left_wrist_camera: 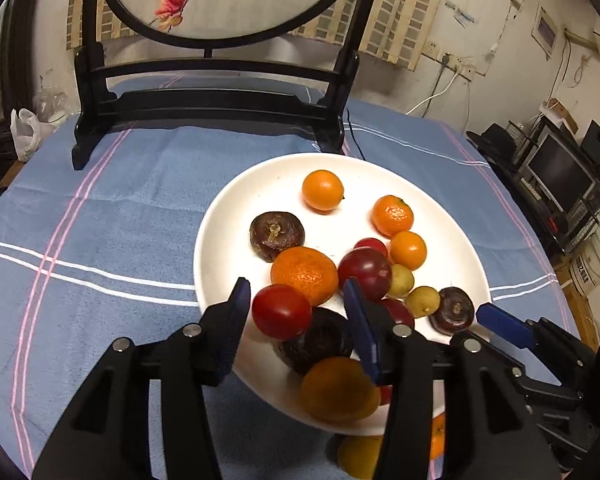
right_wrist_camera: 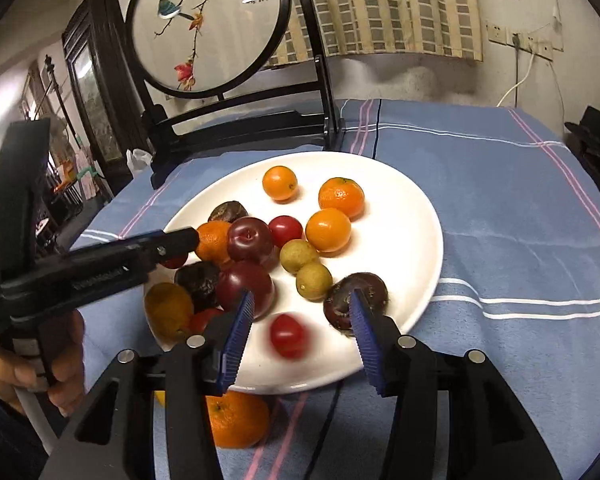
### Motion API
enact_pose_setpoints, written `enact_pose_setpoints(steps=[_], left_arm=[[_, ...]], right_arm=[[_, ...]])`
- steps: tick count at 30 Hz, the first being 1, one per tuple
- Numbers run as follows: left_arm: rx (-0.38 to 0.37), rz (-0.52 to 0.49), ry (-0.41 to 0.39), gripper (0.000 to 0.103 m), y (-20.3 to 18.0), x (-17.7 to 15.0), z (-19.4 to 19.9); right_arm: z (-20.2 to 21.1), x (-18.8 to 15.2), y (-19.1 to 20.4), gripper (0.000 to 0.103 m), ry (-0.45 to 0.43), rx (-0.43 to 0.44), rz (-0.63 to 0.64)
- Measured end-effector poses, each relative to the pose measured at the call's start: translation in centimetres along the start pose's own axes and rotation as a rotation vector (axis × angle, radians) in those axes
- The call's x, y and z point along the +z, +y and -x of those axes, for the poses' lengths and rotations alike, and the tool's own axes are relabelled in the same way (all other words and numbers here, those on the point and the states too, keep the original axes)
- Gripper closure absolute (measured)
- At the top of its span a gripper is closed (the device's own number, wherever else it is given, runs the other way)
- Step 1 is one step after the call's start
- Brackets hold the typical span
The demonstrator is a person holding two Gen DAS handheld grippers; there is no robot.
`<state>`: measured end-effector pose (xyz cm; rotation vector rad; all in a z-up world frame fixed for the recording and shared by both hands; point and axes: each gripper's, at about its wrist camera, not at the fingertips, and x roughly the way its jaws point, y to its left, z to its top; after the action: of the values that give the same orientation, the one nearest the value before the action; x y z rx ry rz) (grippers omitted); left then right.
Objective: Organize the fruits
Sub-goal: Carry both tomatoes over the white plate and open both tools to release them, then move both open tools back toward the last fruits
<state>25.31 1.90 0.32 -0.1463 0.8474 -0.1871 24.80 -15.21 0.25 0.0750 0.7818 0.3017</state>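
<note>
While the left gripper hangs over the near-left rim of the white plate, its blue pads stand wide apart with a red cherry tomato lying in the gap between them, touched by neither pad as far as the view shows. Just behind that tomato sits a large mandarin, with a dark brown wrinkled fruit behind it and another dark fruit in front. Further right on the plate a dark red plum lies beside two small yellow-green fruits, and three orange fruits are spread toward the far side, one of them a small round orange. To the right, the right gripper reaches in over the near rim, its jaws also spread wide; a blurred cherry tomato lies on the plate between its fingers, held by neither. Its right pad stands in front of a brown fruit. Off the plate, on the blue striped tablecloth, one more mandarin rests just below the near rim.
</note>
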Motion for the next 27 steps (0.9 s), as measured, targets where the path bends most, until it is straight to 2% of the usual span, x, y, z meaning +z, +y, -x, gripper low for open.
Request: enact_pose_setpoints(steps=[4,6,12,19,25,27], left_arm=[[-0.011,-0.008,-0.01,0.053,0.1,-0.4,1.2],[0.005,-0.016,-0.022,0.044,0.1,-0.6,1.8],[0.011,-0.011,-0.068,0.036,0.2,-1.7,4.3],[-0.005,0.001,-0.069,0.034,0.5,-4.4,6.3],[0.008,-0.034,-0.042,0.033,0.1,-6.8,6.5],[0.006,-0.053,-0.035,0.03,0.0,-7.5,6.5]], right_arm=[[0.9,-0.3,0.1,0.052,-0.01,0.001,0.004],[1.4,-0.5,0.2,0.052,-0.015,0.0,0.011],[3.0,-1.7,0.8,0.052,-0.031,0.006,0.033],[3.7,-4.4,2.2,0.052,0.009,0.023,0.066],[3.8,-6.4,3.2,0.052,0.06,0.017,0.087],[3.7,-7.0,3.6,0.052,0.079,0.014,0.096]])
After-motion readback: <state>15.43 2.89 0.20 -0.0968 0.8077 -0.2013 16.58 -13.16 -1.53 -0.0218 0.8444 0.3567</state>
